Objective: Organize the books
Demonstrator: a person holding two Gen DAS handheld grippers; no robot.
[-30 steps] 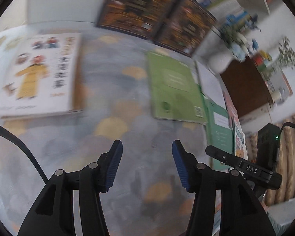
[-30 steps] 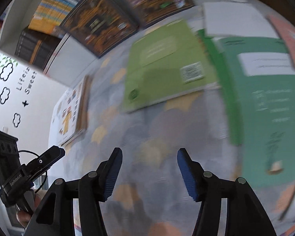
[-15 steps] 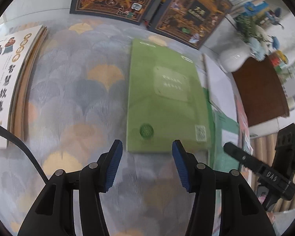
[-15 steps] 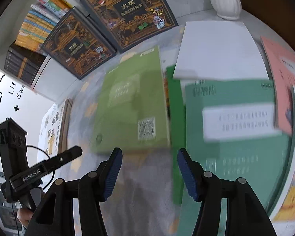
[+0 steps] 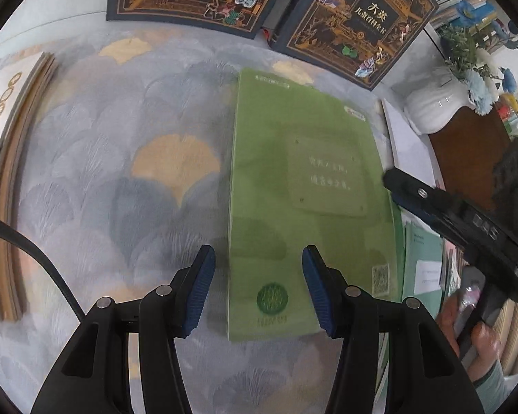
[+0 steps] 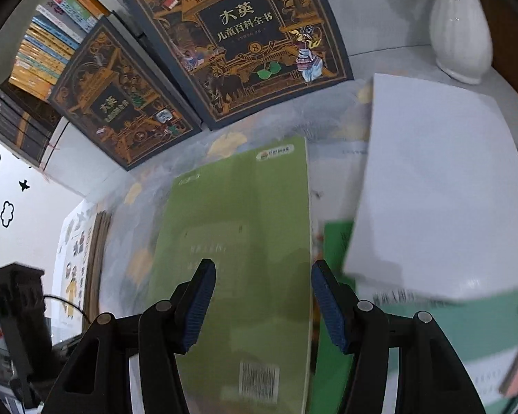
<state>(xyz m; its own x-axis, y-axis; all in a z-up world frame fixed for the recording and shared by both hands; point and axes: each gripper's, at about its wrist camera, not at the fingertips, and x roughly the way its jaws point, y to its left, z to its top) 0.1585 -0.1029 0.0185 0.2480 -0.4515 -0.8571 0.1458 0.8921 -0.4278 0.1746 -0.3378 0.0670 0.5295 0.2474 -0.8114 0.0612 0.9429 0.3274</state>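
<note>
Both claws — left [image 5: 258,288], right [image 6: 261,305] — now over green book [image 5: 304,186] (blurred) | jaws apart, empty | pickup likely next

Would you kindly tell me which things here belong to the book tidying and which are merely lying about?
Belonging to the job:
- flat light-green paperback book
- white-covered book
- darker green booklet
- two dark ornate encyclopedia volumes

Lying about:
- white ribbed ceramic vase
- patterned grey-and-yellow tablecloth

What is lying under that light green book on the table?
The light green book rests mostly on the patterned tablecloth. Its right edge overlaps a darker green book. Anything else beneath is covered.
</note>
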